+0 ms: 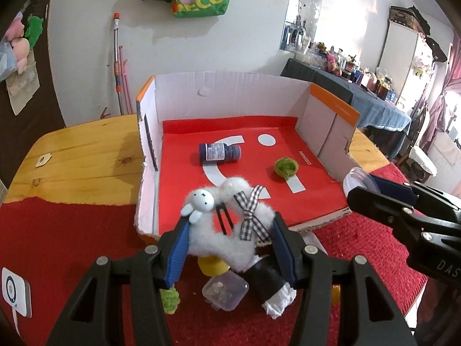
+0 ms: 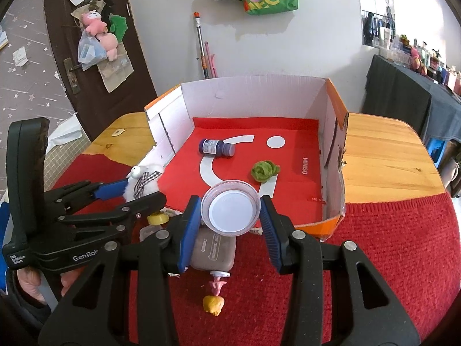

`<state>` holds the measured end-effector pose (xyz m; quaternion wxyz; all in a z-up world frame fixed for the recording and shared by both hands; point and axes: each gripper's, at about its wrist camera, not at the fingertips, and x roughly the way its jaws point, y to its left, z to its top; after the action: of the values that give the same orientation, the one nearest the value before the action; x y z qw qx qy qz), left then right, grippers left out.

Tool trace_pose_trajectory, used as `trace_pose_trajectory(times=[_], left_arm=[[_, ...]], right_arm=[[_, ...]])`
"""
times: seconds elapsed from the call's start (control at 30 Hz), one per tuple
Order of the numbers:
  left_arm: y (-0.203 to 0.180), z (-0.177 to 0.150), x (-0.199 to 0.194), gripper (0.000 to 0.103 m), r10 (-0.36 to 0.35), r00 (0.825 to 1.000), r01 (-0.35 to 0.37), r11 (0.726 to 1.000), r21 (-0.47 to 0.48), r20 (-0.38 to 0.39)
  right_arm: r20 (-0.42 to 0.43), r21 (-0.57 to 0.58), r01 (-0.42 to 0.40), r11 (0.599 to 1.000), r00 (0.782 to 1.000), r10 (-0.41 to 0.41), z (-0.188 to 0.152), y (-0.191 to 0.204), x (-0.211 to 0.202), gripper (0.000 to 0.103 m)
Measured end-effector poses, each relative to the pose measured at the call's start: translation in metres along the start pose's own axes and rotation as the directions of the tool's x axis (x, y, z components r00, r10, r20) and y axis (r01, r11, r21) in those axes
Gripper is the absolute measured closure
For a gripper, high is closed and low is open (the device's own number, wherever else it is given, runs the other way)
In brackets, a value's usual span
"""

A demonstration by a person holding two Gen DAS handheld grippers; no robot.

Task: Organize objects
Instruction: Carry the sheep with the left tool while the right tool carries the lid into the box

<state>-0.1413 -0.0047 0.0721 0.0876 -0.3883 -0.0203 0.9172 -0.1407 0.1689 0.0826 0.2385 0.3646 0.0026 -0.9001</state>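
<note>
Fluffy white hair clip (image 1: 230, 230) pinched in left gripper (image 1: 230, 239) at box (image 1: 230, 92) front | right gripper (image 2: 230, 216) clamped clear round lid (image 2: 230, 207) there | risk: grippers near, collision; slick lid might slip.

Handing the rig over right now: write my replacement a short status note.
Left gripper: shut on the fluffy white bunny hair clip, at the box's near edge.
Right gripper: shut on the clear round container, at the box's front edge.
Done: blue bottle and green woolly ball lie in the cardboard box.
Left: drop both held items in; then the yellow tape roll, grey pouch and yellow figurine on the red cloth.
</note>
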Motion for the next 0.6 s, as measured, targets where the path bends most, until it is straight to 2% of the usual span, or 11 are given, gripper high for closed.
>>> trace_pose_trajectory(times=[0.6], left_arm=[[0.005,0.017,0.038,0.047,-0.031,0.995,0.031,0.999,0.005,-0.094]], right_arm=[[-0.112,0.024,-0.025,0.999,0.993,0.028,0.014,-0.013,0.042,0.063]])
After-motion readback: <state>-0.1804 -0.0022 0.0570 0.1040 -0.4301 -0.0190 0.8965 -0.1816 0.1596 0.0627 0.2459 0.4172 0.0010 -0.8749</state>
